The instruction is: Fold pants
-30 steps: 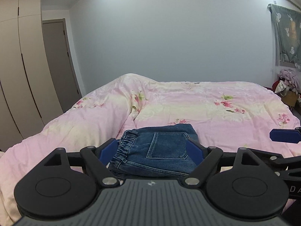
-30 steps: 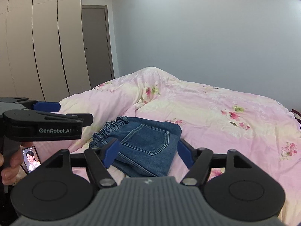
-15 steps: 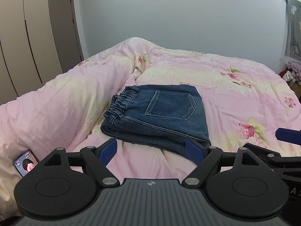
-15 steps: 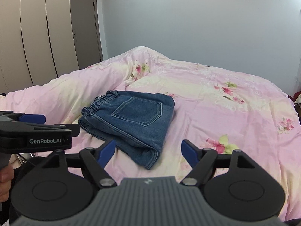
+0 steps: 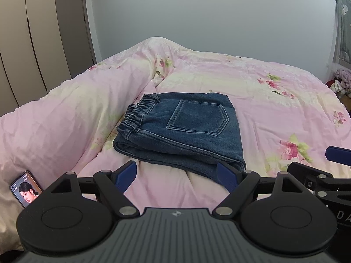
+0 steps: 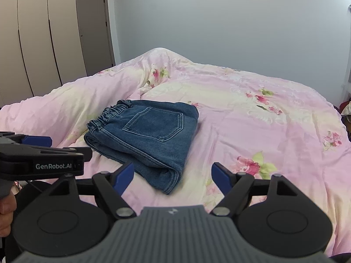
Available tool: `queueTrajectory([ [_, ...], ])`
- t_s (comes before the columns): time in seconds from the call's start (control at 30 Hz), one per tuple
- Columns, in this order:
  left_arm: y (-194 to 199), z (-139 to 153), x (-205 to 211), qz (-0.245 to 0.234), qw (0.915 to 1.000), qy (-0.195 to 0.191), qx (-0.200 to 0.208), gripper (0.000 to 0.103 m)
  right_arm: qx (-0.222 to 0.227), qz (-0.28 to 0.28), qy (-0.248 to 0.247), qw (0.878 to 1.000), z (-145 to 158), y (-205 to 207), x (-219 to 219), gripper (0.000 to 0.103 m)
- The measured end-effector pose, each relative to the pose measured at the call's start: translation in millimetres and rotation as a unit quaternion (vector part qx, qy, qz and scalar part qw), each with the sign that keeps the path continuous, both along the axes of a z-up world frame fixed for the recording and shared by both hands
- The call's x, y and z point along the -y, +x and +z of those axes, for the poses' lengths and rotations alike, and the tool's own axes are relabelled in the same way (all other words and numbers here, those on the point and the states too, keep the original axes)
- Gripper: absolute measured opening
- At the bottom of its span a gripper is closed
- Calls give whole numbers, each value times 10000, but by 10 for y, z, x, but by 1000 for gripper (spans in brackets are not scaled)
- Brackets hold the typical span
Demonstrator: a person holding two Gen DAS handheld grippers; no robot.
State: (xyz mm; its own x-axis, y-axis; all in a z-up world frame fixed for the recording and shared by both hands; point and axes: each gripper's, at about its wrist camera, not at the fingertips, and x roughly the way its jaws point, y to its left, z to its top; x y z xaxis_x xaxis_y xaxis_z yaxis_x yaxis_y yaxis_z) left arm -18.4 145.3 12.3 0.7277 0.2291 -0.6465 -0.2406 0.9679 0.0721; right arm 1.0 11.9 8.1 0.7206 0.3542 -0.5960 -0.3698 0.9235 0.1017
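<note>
The pants, blue denim, lie folded into a compact stack on the pink floral quilt, back pocket up, elastic waistband at the left edge, thick fold edge along the near side. Bare quilt surrounds the stack on all sides, widest to its right. The left gripper hangs just short of the near edge, jaws apart and empty; its right finger overlaps the stack's near right corner in view, contact not determinable. The right gripper stands jaws wide apart, empty, the same corner showing between its fingers. A phone lies at the quilt's near left edge. Wardrobe doors close the left side.
</note>
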Motion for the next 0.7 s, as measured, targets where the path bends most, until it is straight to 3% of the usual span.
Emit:
queueTrajectory([
  [0.7,-12,29,38,9,10000,-20,10,97,95,-6,-9,10000,59,-53,31,76],
])
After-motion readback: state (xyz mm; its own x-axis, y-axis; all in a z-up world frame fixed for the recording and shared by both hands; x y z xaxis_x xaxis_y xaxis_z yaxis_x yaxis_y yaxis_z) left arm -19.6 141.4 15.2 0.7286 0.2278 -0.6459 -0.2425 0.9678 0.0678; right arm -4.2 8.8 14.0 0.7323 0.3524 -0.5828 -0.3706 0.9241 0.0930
